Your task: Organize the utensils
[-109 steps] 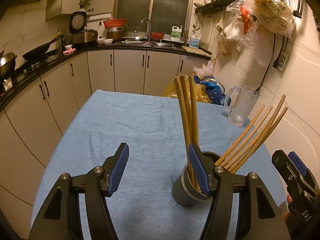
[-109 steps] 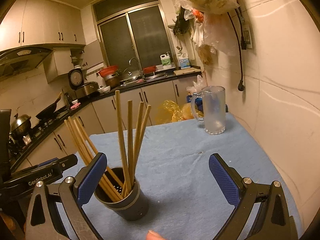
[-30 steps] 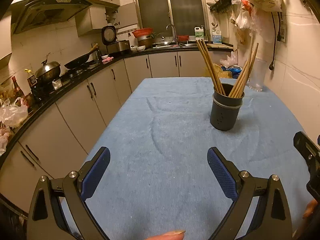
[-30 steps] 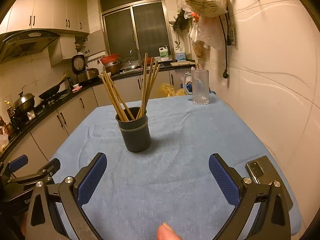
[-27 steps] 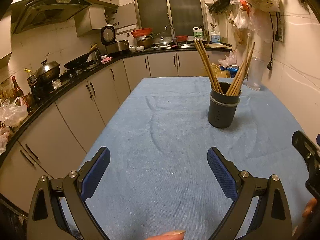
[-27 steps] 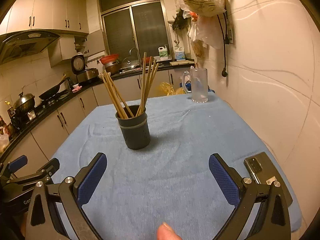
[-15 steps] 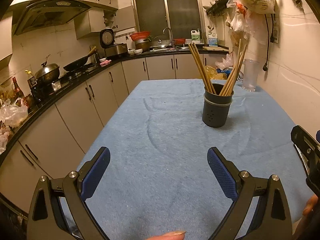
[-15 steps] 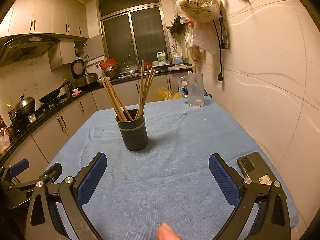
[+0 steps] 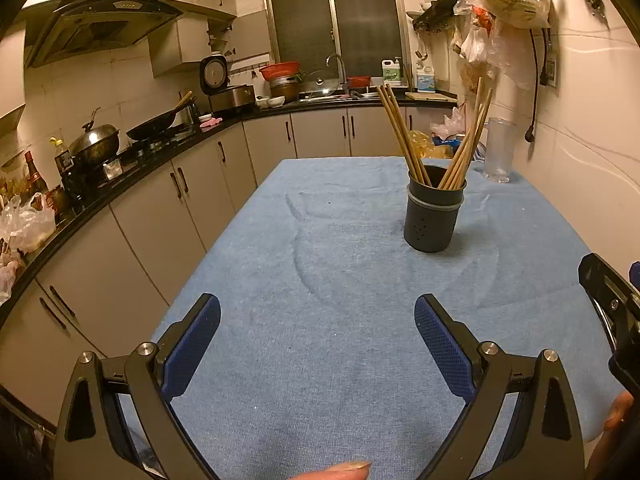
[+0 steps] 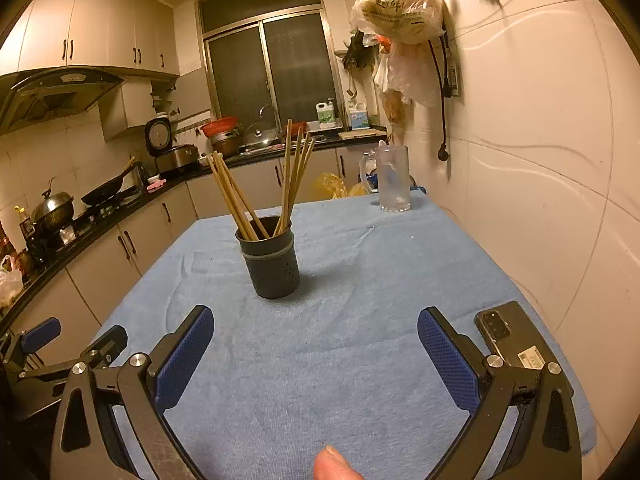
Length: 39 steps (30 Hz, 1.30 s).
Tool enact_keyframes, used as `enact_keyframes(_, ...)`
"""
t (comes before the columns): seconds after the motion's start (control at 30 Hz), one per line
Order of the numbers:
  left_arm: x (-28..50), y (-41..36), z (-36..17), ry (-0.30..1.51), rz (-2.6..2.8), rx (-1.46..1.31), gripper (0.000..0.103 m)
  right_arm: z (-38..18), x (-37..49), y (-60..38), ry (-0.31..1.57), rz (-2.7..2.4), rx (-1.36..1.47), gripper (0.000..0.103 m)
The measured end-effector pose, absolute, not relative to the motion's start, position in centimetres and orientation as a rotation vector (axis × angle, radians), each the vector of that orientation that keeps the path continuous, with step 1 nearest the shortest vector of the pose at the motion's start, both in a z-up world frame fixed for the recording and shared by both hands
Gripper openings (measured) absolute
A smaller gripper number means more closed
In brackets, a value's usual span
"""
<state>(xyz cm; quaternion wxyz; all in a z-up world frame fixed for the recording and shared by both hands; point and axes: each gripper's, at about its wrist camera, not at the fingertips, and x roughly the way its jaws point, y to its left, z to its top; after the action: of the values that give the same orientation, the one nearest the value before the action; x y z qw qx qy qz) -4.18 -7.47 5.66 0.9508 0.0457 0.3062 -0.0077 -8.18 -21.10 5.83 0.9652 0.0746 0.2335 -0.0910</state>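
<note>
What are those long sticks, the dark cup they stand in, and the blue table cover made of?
The chopsticks look like bamboo or wood: pale tan, matte, straight. The holder seems to be matte dark grey plastic, though coated metal is possible; it has small holes and a lighter band. The table cover looks like blue terry-like cloth: fuzzy and creased.

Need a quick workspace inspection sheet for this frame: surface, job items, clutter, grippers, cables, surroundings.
Surface: blue cloth covers the table, lightly creased.
Job's things: chopsticks stand in two leaning bunches in the dark holder, upright mid-table.
Clutter: glass pitcher at the far end; phone by the wall edge.
Grippers: left gripper and right gripper both open, empty, short of the holder.
Cables: black cord hangs on the wall.
Surroundings: kitchen counter, wok, hanging bags.
</note>
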Motion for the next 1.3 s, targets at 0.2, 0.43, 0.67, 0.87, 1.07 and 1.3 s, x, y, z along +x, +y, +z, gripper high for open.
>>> enact_keyframes(0.2,-4.3,-7.4,5.5,0.629,-0.016,0.093,0.097,5.7,-8.0,-21.0,0.481,-0.179,0.152,0.103)
enact_keyframes(0.43,-4.2,-7.1,5.4,0.641,-0.018,0.086,0.097,5.3,-7.6,-20.9,0.497,-0.175,0.148,0.103)
enact_keyframes(0.67,-4.0,-7.1,5.1,0.649,-0.022,0.092,0.097,5.2,-7.3,-21.0,0.508,-0.174,0.148,0.103)
enact_keyframes(0.87,-3.9,-6.8,4.8,0.658,-0.023,0.086,0.097,4.9,-7.0,-20.9,0.519,-0.175,0.146,0.103)
enact_keyframes(1.07,-3.8,-6.8,4.6,0.659,-0.024,0.087,0.097,4.7,-6.9,-20.8,0.526,-0.174,0.143,0.103)
enact_keyframes(1.3,-3.8,-6.7,4.5,0.661,-0.026,0.083,0.097,4.6,-6.8,-20.8,0.529,-0.170,0.142,0.103)
